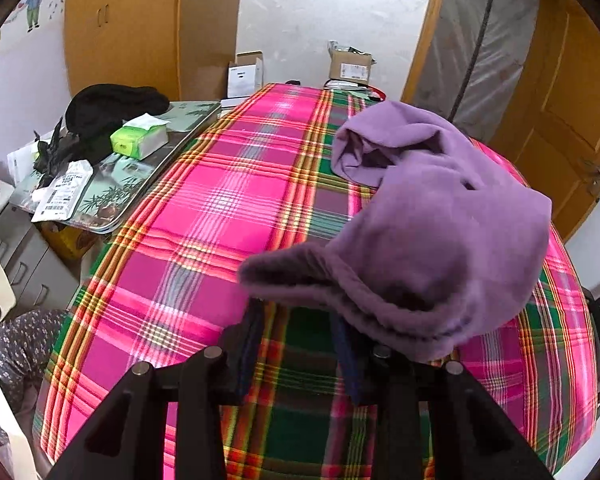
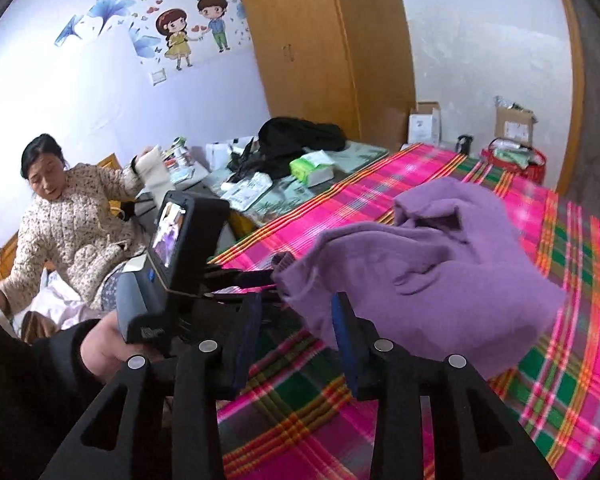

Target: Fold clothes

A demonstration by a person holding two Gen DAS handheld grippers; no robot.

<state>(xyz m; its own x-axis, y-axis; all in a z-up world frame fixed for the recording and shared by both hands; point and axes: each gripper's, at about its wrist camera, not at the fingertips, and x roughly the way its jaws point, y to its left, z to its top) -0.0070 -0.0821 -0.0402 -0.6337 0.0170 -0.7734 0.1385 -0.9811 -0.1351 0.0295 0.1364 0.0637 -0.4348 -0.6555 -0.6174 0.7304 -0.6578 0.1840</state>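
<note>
Purple garment [image 1: 440,220] hem in left tool [image 1: 300,312]; right tool [image 2: 296,312] parted, empty; plaid bedspread [image 1: 220,200] bare leftward.

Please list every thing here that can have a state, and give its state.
left gripper: jaws apart; hold on cloth unclear.
right gripper: open, cloth against one finger.
purple garment: crumpled, unfolded, draped over left gripper's tips.
tissue pack: opened, tissue sticking out.
cardboard box: flaps open.
wardrobe: doors shut.

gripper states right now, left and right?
Left hand-held gripper: closed on the hem of the purple sweater.
Right hand-held gripper: open, sweater draped against one finger, nothing pinched.
</note>
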